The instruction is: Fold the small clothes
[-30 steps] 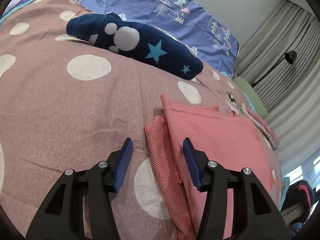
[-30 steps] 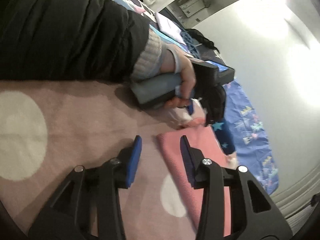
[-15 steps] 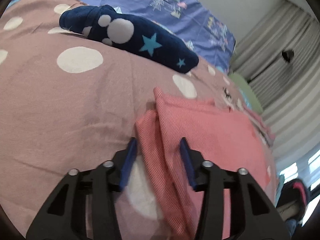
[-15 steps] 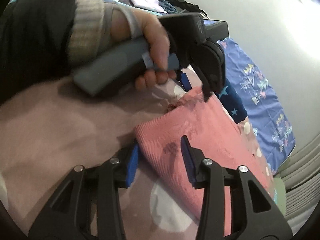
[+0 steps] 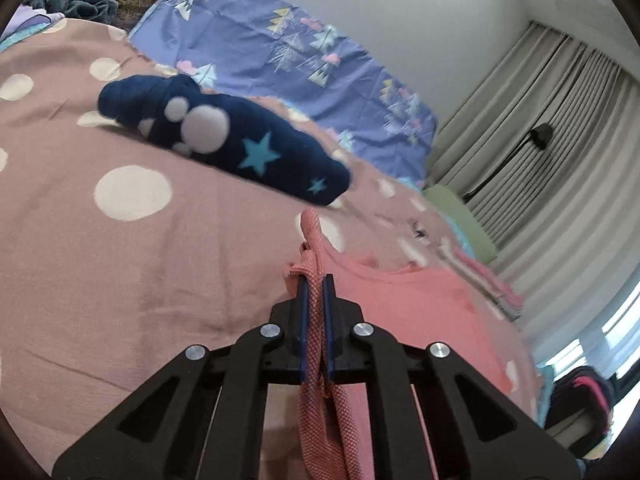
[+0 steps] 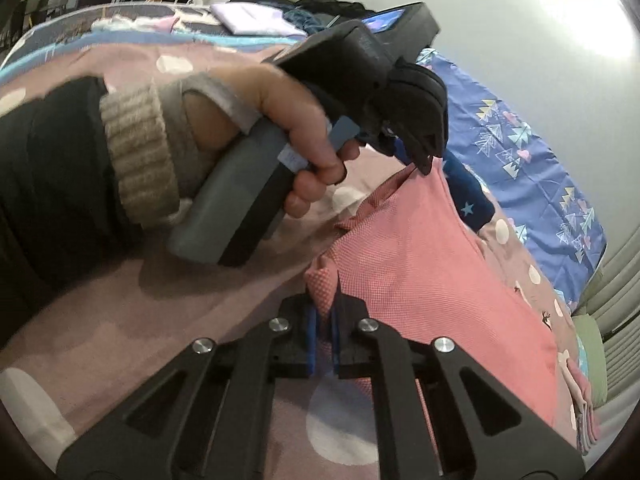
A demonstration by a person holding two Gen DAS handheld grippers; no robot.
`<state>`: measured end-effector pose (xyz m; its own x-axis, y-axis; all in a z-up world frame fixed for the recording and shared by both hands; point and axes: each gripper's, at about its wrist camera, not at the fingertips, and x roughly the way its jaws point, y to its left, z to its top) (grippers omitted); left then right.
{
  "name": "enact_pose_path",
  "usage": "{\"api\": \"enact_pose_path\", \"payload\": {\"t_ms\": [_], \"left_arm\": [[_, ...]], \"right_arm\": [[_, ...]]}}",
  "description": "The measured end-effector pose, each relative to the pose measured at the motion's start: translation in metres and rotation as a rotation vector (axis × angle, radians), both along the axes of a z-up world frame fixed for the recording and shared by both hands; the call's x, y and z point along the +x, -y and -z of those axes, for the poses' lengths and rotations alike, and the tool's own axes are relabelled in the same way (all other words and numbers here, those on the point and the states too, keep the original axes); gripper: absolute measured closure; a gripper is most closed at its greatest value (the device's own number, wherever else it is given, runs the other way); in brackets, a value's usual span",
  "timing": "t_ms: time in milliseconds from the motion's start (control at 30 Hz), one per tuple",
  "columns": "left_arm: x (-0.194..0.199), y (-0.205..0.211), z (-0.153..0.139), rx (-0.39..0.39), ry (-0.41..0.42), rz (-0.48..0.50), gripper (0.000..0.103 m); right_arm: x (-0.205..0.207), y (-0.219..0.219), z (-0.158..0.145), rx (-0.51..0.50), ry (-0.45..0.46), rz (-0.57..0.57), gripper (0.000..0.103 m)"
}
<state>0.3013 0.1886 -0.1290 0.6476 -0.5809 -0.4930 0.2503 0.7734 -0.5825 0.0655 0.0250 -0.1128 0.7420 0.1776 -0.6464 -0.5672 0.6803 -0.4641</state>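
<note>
A pink checked garment (image 5: 420, 312) lies partly folded on the pink dotted bedspread (image 5: 120, 264). My left gripper (image 5: 314, 284) is shut on one corner of the garment, with cloth bunched between its blue pads and lifted a little. My right gripper (image 6: 324, 300) is shut on another corner of the same garment (image 6: 420, 264). In the right wrist view the left gripper (image 6: 424, 160), held in a hand, pinches the far corner, so the edge between the two grippers is raised off the bed.
A navy fleece item with stars and white dots (image 5: 224, 140) lies beyond the garment. A blue patterned pillow (image 5: 304, 56) sits behind it. A folded stack of clothes (image 5: 488, 280) lies at the right near the grey curtains (image 5: 560, 152).
Both grippers were open beside the garment's edge. They have closed on its corners and lifted them off the bedspread.
</note>
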Motion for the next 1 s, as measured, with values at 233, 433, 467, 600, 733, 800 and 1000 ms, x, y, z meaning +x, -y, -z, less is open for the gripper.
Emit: {"api": "enact_pose_path", "payload": {"t_ms": [233, 433, 467, 600, 733, 800, 1000], "left_arm": [[0.012, -0.01, 0.023, 0.012, -0.101, -0.034, 0.097], [0.017, -0.01, 0.028, 0.018, -0.15, -0.015, 0.075], [0.018, -0.015, 0.028, 0.012, -0.17, 0.007, 0.064], [0.014, -0.036, 0.031, -0.085, -0.202, 0.059, 0.055], [0.012, -0.03, 0.033, -0.11, -0.203, 0.1, 0.049], [0.011, -0.018, 0.03, -0.11, -0.195, 0.152, 0.045], [0.009, 0.023, 0.03, -0.012, -0.157, 0.172, 0.045]], "right_arm": [[0.002, -0.003, 0.02, -0.043, -0.025, -0.002, 0.097], [-0.001, -0.002, 0.022, -0.034, -0.02, 0.0, 0.097], [-0.003, -0.002, 0.022, -0.03, -0.02, 0.0, 0.097], [-0.005, 0.002, 0.022, -0.007, -0.034, -0.002, 0.097], [-0.004, 0.004, 0.02, 0.0, -0.036, -0.003, 0.097], [-0.005, 0.005, 0.019, 0.009, -0.031, -0.006, 0.097], [-0.009, 0.008, 0.015, 0.028, -0.023, -0.013, 0.093]]}}
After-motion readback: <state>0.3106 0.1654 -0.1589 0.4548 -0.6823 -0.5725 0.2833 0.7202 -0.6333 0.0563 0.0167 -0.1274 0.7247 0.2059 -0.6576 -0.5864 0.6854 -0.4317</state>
